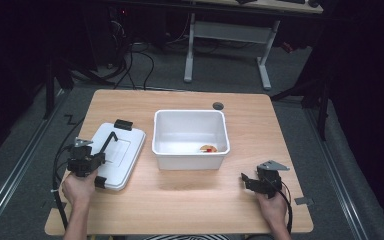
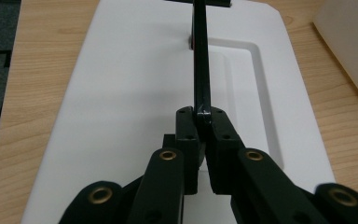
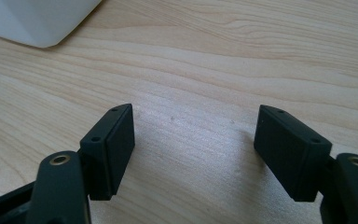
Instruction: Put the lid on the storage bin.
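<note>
Left claw (image 2: pixel 204 140) is clenched on the lid's (image 2: pixel 121 116) black handle (image 2: pixel 201 70), left of the bin (image 1: pixel 190 139); right claw (image 3: pixel 196 149) gapes released, right of it.

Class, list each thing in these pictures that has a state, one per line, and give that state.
Left gripper: shut on the lid's black handle.
Right gripper: open, nothing between its jaws.
Lid: off the tub, flat on the table, handle raised.
Tub: uncovered, upright, small item inside.
</note>
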A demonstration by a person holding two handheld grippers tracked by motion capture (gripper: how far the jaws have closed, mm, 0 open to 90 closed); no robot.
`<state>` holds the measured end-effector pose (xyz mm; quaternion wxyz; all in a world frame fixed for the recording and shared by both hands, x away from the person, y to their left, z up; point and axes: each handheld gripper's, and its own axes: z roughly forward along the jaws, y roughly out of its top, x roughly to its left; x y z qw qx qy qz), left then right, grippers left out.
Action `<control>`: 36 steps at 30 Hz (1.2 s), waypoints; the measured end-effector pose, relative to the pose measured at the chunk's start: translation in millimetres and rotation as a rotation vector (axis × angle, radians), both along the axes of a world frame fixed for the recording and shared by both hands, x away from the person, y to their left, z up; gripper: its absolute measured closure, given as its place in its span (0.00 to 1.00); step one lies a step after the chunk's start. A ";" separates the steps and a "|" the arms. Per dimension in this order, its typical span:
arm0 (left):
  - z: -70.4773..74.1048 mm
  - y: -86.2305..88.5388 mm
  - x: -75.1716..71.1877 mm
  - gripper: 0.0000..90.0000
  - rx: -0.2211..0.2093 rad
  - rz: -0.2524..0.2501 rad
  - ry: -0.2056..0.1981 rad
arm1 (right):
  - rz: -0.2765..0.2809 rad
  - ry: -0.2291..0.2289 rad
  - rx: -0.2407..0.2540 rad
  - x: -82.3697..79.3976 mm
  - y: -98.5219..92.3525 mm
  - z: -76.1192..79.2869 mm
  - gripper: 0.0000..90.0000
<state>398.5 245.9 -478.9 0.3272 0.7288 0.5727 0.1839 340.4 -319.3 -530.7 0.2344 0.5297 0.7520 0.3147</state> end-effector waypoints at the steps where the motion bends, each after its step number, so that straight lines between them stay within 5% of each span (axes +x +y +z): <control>1: 1.1 0.7 -0.2 0.94 0.003 -0.005 -0.003 | 0.001 -0.001 -0.001 0.0 -0.1 -0.1 0.32; 15: 13.4 12.1 -5.4 0.95 -0.048 -0.023 -0.026 | 0.001 0.000 0.000 0.0 -0.1 0.0 0.32; 36: 65.2 26.9 -6.1 0.95 -0.064 -0.087 -0.093 | 0.002 -0.001 0.000 0.1 0.0 -0.1 0.32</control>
